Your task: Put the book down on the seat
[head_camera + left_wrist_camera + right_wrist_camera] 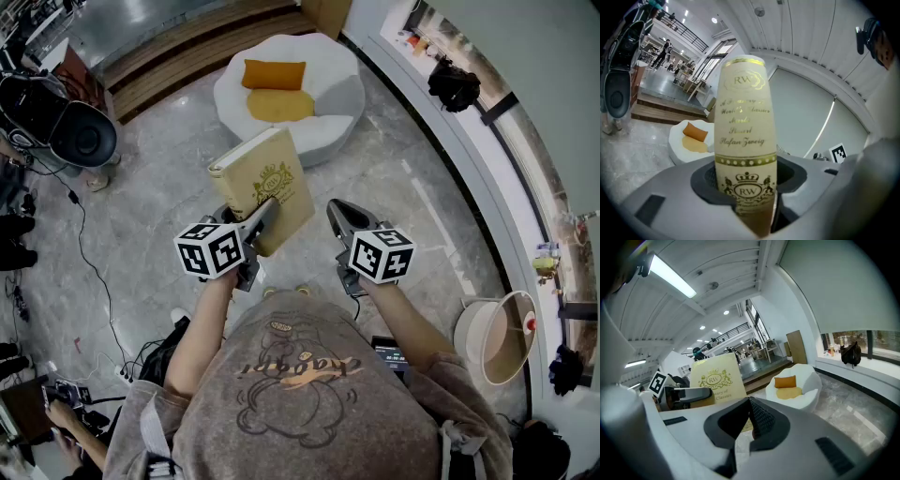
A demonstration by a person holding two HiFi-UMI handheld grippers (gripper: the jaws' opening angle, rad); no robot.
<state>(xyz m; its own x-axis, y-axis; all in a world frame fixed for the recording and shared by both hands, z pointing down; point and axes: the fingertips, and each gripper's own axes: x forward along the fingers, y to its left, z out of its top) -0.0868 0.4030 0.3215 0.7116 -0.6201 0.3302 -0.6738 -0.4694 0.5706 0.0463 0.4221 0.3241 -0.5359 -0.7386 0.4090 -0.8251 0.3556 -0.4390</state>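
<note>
While you stand on the marble floor [159,197], the book [264,180] is up in the air in front of your chest, well short of the seat [330,105]. It stands on end: its long axis runs up from the left tongs [265,214] and leans forward, top end toward the seat. In the left gripper view the spine of the book [745,136] faces back along the left tongs [747,190], upright and lettered in gold. The crested front cover [714,378] faces your right side.

Your left tongs are clenched on the book's lower end, one jaw on each cover. Your right tongs [335,210] are pressed together with nothing between them, as the right gripper view shows [750,416]. They hang just beside the book's lower right corner, not touching it.

Both forearms reach forward side by side, elbows bent. Both grippers tip slightly downward.

Ahead of the book lies a bare stretch of floor, then the round white seat. An orange cushion [274,74] leans at its back and a yellow cushion [279,105] lies flat on its middle. Wooden steps [187,52] run behind it. At your right the curved window ledge [441,131] closes in, with a black bag [454,84] on it. At your left, cables [89,272] trail over the floor beside black equipment [66,127].
</note>
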